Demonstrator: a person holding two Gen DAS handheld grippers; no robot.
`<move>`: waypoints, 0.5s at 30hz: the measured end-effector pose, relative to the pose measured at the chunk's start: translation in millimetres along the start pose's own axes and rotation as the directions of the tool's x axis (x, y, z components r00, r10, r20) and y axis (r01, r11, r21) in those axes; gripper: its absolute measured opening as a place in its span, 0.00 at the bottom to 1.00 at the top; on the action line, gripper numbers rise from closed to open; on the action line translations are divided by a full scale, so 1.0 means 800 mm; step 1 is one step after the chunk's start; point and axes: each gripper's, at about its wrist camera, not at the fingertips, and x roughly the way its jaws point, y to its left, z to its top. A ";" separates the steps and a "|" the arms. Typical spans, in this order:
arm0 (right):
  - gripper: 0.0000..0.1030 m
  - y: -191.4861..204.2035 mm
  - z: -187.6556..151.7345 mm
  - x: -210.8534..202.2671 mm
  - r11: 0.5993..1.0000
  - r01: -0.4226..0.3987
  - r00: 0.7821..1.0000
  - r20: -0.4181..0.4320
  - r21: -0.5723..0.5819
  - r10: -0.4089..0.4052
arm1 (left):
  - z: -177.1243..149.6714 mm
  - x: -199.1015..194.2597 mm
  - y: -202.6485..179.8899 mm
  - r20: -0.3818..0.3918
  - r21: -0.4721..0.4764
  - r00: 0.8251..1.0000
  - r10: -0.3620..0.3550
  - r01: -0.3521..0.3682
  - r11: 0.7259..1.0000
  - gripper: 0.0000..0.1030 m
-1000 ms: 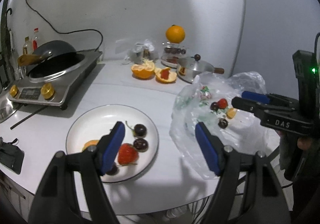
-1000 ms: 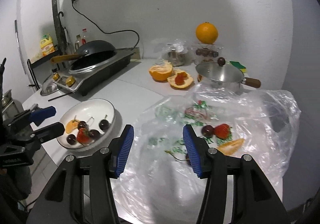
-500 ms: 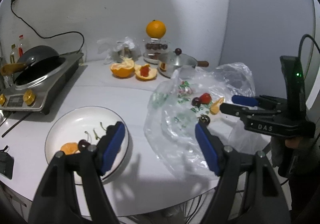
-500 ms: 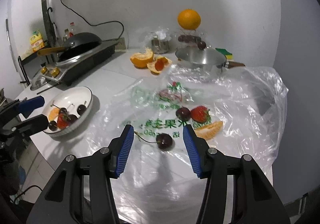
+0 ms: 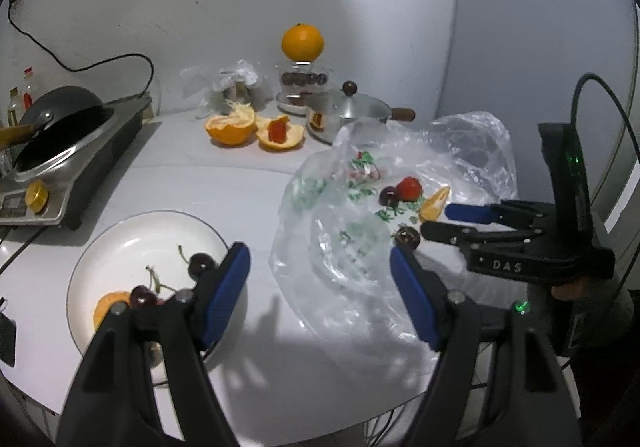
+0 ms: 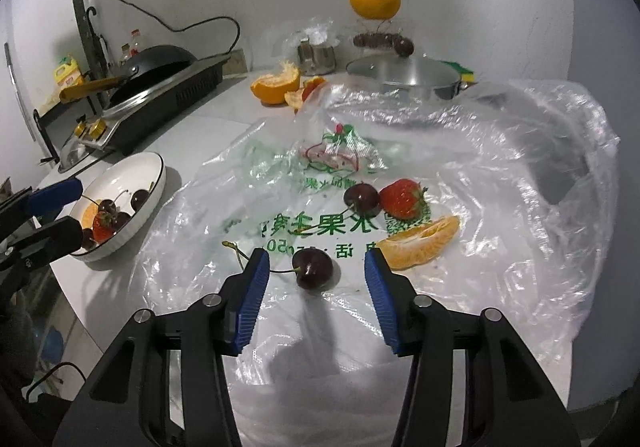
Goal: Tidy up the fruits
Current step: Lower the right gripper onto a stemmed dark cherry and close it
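White countertop (image 5: 192, 183) against a pale wall, with a clear plastic bag (image 5: 344, 271) spread flat as the landmark.

Left wrist view: left gripper (image 5: 320, 279) hovering with blue pads spread wide, nothing between them, one finger over the near rim of a white plate (image 5: 132, 235) lying left of the bag. On the plate: two dark cherries (image 5: 200, 263) and an orange piece (image 5: 105, 309), partly hidden behind the finger. On the bag: cherry (image 5: 408, 237) nearest its front edge, a second cherry (image 5: 389, 196) touching a strawberry (image 5: 409, 188) farther in, an orange segment (image 5: 434, 205) just right of these. Right gripper (image 5: 434, 221) reaching in from the right of the bag, tips beside the front cherry. Behind the bag: lidded steel pan (image 5: 352, 113), halved orange peels (image 5: 252, 129), whole orange (image 5: 302, 42) atop a glass jar. Far left of the bag: induction cooker with a black wok (image 5: 60, 119).

Right wrist view: right gripper (image 6: 314, 273) low over the bag, jaws just closing in yet not pressing, pads apart on either side of the front cherry (image 6: 313, 269), its stem passing the left pad. Beyond it on the bag: second cherry (image 6: 362, 197) against the strawberry (image 6: 402, 199), orange segment (image 6: 420, 243) just right of the right pad. Left of the bag: plate (image 6: 156, 175) holding cherries, a strawberry and an orange piece, left gripper (image 6: 60, 211) at its near rim, pads spread.
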 end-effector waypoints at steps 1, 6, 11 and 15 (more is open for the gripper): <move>0.48 0.000 0.000 0.003 1.000 -0.001 1.000 -0.008 -0.009 0.001 | 0.000 0.002 0.000 -0.003 0.000 1.000 -0.002 0.002 1.000 0.72; 0.41 0.002 -0.004 0.008 0.998 -0.016 0.999 -0.039 -0.057 0.013 | 0.002 0.016 0.001 -0.013 -0.006 1.000 -0.013 0.012 1.000 0.72; 0.41 0.010 -0.007 0.020 0.995 -0.017 0.998 -0.067 -0.098 0.010 | 0.002 0.025 -0.003 -0.023 -0.004 0.999 -0.026 0.025 1.000 0.72; 0.38 0.018 -0.003 0.032 0.992 -0.005 0.997 -0.077 -0.122 -0.005 | 0.001 0.028 -0.001 -0.028 -0.008 0.999 -0.026 0.026 1.000 0.72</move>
